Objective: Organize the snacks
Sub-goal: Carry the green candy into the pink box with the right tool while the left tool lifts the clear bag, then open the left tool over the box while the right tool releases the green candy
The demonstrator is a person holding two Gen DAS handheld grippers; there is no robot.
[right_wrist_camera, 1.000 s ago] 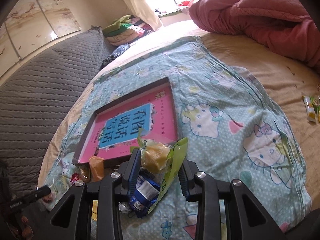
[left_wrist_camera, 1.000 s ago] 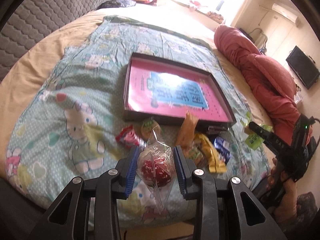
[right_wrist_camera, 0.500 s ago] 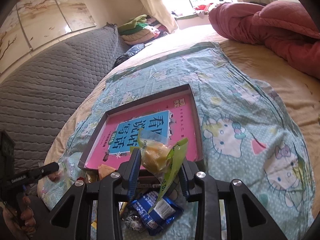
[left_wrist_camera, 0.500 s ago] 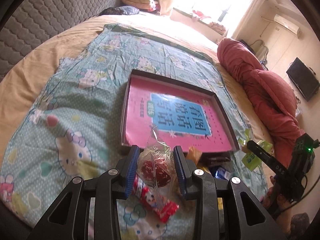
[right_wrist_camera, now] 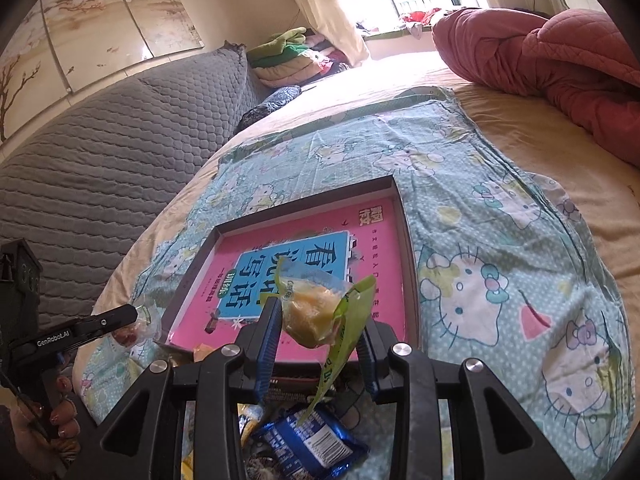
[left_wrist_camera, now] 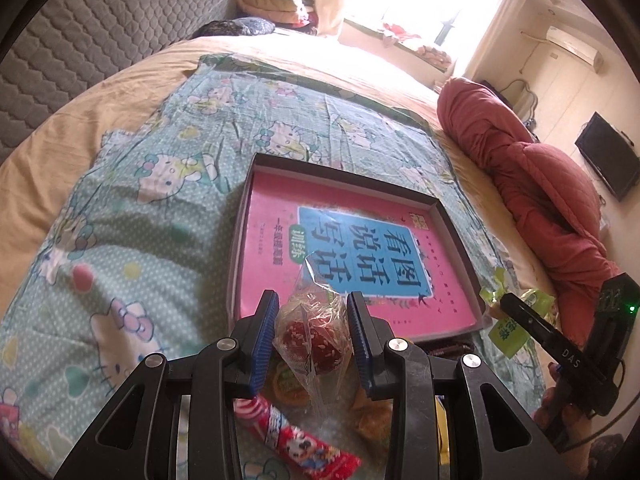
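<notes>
On a bed spread with a pale green cartoon-cat sheet (left_wrist_camera: 132, 216), two hand-held claws are carrying snacks toward a shallow dark-rimmed tray lined with a pink and blue book cover (left_wrist_camera: 456, 216). The left claw (left_wrist_camera: 312, 330) is clenching a clear crinkly plastic bag of red sesame-speckled candied fruit (left_wrist_camera: 310, 340), hanging just in front of the tray's near edge; the right claw (right_wrist_camera: 318, 330) is pinching a yellow cake in a clear and lime-green wrapper (right_wrist_camera: 312, 314), hanging over the tray's near rim. Both packets look light and soft, their film slick and loose, so the grip is probably best taken across the filled middle, as it is here, rather than on the flapping tails, and kept gentle enough not to crush the contents. Below the claws a red striped candy packet (left_wrist_camera: 298, 436), a blue foil biscuit packet (right_wrist_camera: 316, 444) and other small snacks are waiting in a heap on the sheet, just short of the tray.
</notes>
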